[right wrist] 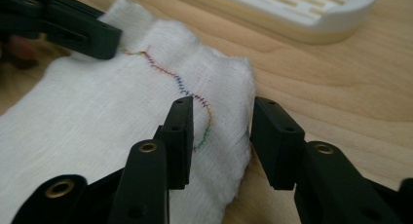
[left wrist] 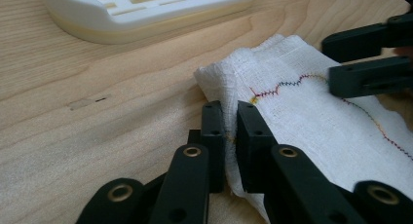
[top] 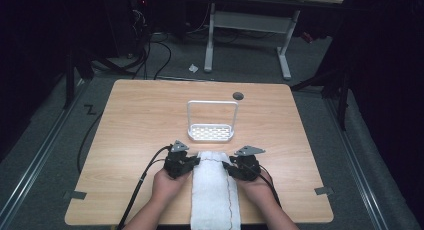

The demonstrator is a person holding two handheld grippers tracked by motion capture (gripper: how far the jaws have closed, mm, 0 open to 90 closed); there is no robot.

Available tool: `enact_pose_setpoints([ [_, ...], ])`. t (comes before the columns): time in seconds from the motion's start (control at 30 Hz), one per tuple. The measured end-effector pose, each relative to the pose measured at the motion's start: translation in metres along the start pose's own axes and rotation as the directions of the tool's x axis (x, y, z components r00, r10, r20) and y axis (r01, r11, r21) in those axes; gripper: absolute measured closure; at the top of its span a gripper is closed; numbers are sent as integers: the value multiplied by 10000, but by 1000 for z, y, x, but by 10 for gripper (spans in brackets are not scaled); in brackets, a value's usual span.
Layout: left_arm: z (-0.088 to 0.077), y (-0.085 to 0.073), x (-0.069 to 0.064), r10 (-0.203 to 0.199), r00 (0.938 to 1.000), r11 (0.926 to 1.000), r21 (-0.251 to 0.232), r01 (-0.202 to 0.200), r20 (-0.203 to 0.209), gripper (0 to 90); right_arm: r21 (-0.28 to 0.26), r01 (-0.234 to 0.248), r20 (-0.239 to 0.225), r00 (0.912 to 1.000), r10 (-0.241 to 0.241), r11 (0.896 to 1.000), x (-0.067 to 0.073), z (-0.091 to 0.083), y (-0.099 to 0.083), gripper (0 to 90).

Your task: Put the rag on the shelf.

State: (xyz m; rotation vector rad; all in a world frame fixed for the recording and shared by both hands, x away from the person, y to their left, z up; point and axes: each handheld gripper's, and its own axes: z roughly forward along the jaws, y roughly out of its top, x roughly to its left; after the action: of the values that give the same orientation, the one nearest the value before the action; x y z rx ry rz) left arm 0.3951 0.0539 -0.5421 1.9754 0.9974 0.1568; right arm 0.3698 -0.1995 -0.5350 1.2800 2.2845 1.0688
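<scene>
Black jaws of the left gripper (left wrist: 230, 136) are seen nearly closed, with a fold of the white cloth (left wrist: 311, 112) pinched between them at the cloth's left edge near its far corner. The jaws of the right gripper (right wrist: 221, 136) are held well apart, set astride the opposite far corner; one jaw rests over the cloth by the multicoloured zigzag stitching (right wrist: 187, 90), the other lies just off the edge above bare wood. Nothing is yet clamped on that side — a grasp is judged to be in preparation, not completed.

From the high view, the left gripper (top: 186, 161) and right gripper (top: 239, 166) are placed symmetrically at either side of the cloth (top: 215, 190), each held in a hand (top: 167, 182). The cloth is laid as a long folded strip, running from the near table edge toward the middle, and overhanging the near edge. The matched placement is judged to serve a two-corner lift or fold, so that the far end is raised evenly.

Just beyond the cloth's far end, apart from it, a white perforated tray with an upright wire frame (top: 211, 132) is noted on the wooden table (top: 130, 120). A small dark round mark (top: 238, 95) is recorded farther back.
</scene>
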Motion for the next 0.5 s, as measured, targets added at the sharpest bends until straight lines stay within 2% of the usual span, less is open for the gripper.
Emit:
enact_pose_setpoints([
  [0.17,-1,-1,-1,128,9999,9999,-8,-128,-84,825,-245,-148,102,9998,151,9996,2,2,-1,611],
  [0.27,-1,-1,-1,147,9999,9999,-3,-147,-86,828,-257,186,233,9996,-180,9995,8,2,-2,682],
  [0.33,-1,-1,-1,148,9999,9999,-4,-148,-64,835,-275,215,236,9995,-208,9994,8,3,-2,685],
  [0.43,-1,-1,-4,355,9993,9994,-55,-356,-141,839,-375,213,126,9997,-208,9991,7,3,-4,697],
  [0.5,-2,-1,-3,331,9994,9994,-91,-332,-103,839,-344,161,-13,9999,-161,9993,7,3,-4,745],
])
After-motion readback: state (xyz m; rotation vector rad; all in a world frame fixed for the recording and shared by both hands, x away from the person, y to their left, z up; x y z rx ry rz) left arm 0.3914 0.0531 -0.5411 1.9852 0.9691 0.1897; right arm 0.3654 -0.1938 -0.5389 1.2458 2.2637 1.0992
